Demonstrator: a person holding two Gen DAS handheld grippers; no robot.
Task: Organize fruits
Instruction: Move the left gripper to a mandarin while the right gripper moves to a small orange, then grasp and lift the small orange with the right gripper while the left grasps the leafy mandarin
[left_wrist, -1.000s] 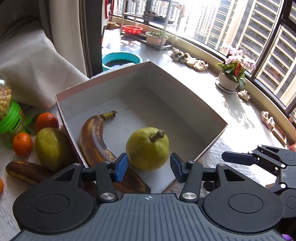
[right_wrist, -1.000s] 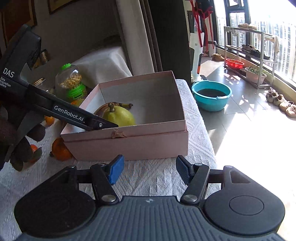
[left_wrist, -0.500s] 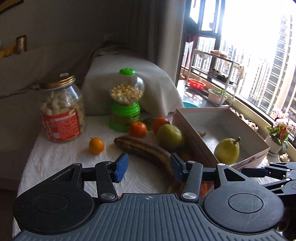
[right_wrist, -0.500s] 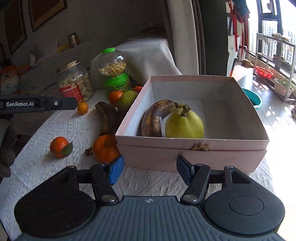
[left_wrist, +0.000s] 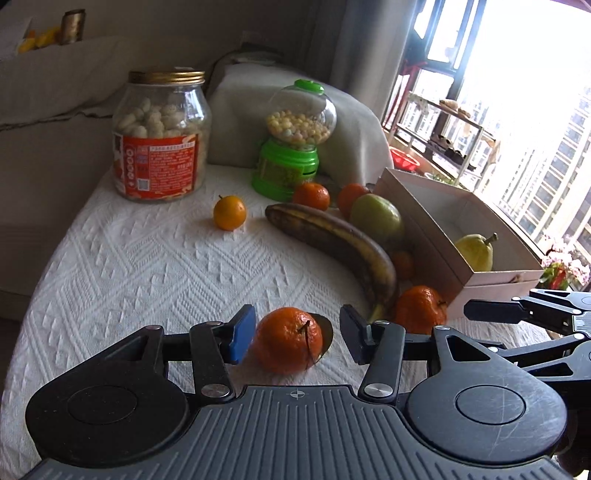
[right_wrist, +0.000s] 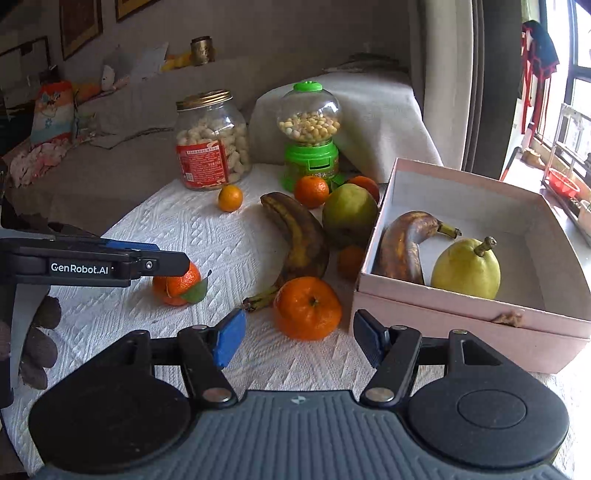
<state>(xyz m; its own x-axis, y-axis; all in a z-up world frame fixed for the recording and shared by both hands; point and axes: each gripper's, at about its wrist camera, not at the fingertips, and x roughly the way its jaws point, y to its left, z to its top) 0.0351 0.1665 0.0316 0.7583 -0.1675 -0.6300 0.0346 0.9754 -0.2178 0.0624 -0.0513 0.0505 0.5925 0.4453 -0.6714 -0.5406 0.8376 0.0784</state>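
My left gripper (left_wrist: 297, 334) is open, its jaws standing either side of a leafy tangerine (left_wrist: 288, 340) on the white cloth; this tangerine also shows in the right wrist view (right_wrist: 177, 285). My right gripper (right_wrist: 299, 341) is open and empty, just short of a second tangerine (right_wrist: 307, 308). A pink box (right_wrist: 476, 314) at the right holds a brown banana (right_wrist: 400, 245) and a yellow pear (right_wrist: 466, 268). Outside it lie a dark banana (right_wrist: 301, 236), a green pear (right_wrist: 349, 214), and several small oranges (right_wrist: 311, 191).
A jar of white sweets (right_wrist: 211, 142) and a green candy dispenser (right_wrist: 309, 137) stand at the back of the table. A draped white cloth (right_wrist: 376, 122) rises behind them. The table's left edge (left_wrist: 48, 258) drops off beside a sofa.
My left gripper has swung away from the box, leaving the pear there, and come down around the leafy tangerine. My right gripper has moved closer to the second tangerine.
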